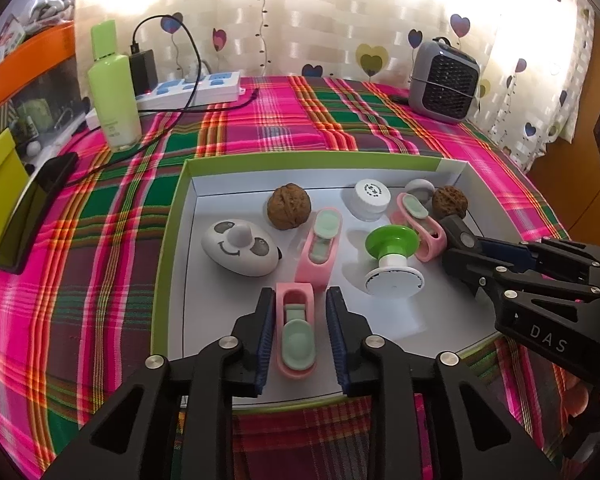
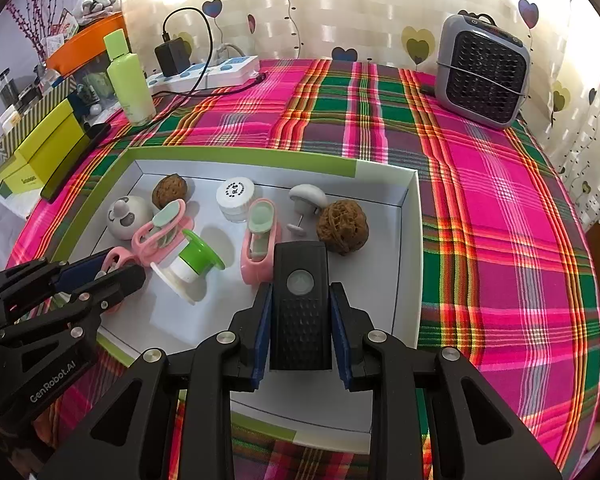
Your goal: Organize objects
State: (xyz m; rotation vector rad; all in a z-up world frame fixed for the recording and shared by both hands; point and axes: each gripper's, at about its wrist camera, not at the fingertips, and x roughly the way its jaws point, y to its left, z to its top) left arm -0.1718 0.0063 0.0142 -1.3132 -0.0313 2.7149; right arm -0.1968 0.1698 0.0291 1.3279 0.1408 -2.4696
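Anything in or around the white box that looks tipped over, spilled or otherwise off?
Only one thing: the green-and-white spool-shaped gadget lies tipped on its side mid-box, beside a pink clip. Nothing looks spilled or broken; the other pieces simply lie loose.

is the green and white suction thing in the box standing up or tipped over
Tipped over. The green suction piece lies on its side in the box, white disc facing the camera.

backlit heart-print curtain [image 1: 340,20] at 12 o'clock, pink-green plaid tablecloth [image 1: 260,120], grey fan heater [image 2: 482,70] at 1 o'clock, cluttered shelf [image 2: 40,80] at 10 o'clock
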